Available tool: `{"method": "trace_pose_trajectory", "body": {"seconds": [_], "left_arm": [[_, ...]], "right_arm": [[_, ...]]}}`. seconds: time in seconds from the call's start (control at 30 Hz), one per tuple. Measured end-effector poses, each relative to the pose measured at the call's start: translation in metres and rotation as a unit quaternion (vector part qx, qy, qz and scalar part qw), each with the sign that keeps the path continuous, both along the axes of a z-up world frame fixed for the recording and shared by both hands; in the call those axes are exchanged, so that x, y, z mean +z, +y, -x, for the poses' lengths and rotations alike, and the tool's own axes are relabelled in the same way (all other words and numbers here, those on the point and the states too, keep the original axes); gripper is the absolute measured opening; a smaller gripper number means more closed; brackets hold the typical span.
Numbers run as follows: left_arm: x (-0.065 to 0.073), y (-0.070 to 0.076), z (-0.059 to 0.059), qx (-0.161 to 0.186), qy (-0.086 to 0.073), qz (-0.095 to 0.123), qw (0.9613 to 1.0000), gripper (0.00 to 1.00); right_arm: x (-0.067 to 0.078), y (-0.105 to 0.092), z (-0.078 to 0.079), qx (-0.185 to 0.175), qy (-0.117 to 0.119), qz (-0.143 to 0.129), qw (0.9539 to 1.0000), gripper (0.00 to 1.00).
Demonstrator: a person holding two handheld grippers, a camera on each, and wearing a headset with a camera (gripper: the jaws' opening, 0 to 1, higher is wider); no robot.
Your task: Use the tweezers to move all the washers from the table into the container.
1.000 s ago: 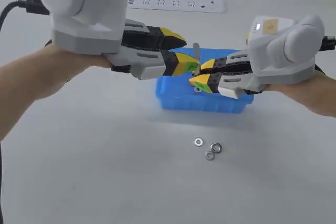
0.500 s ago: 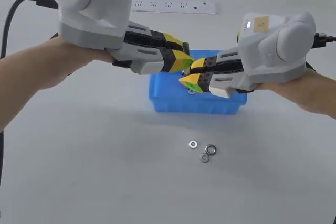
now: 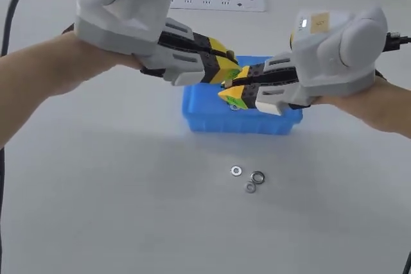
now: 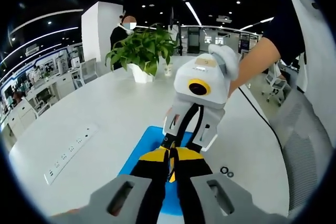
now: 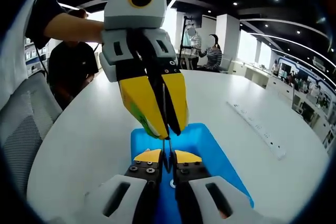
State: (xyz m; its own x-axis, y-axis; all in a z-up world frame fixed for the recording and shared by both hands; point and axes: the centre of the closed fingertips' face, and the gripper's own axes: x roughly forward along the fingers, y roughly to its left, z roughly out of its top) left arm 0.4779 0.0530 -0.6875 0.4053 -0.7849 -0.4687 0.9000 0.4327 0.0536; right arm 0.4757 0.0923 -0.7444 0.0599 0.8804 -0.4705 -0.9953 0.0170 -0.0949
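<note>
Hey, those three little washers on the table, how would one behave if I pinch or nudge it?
The washers look thin, flat and metallic, so they are probably stiff and light. Lying flat on the smooth table, one likely slides when nudged. Two lie very close, so they may shift together.

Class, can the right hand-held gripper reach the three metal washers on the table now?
Probably yes: the right hand-held gripper, gripping thin metal tweezers over the blue plastic container, has only bare table before the three small metal washers.
</note>
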Motion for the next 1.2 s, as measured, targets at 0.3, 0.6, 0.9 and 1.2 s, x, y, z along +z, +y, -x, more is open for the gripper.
{"method": "trace_pose_trajectory", "body": {"seconds": [0.3,0.6,0.9,1.2], "left_arm": [[0.008,0.000,0.000,-0.006,-0.023,-0.014,0.9996,0.06],[0.014,0.003,-0.006,0.002,-0.036,-0.009,0.9993,0.06],[0.022,0.006,-0.003,0.008,-0.043,-0.014,0.9989,0.06],[0.036,0.015,0.001,0.018,-0.056,-0.018,0.9981,0.06]], "right_arm": [[0.009,0.005,0.004,0.011,-0.001,-0.004,0.9999,0.10],[0.011,-0.001,0.002,-0.004,-0.010,0.007,0.9999,0.18],[0.015,-0.008,-0.001,-0.028,-0.021,0.017,0.9992,0.25],[0.031,-0.018,0.001,-0.069,-0.003,-0.009,0.9976,0.38]]}}
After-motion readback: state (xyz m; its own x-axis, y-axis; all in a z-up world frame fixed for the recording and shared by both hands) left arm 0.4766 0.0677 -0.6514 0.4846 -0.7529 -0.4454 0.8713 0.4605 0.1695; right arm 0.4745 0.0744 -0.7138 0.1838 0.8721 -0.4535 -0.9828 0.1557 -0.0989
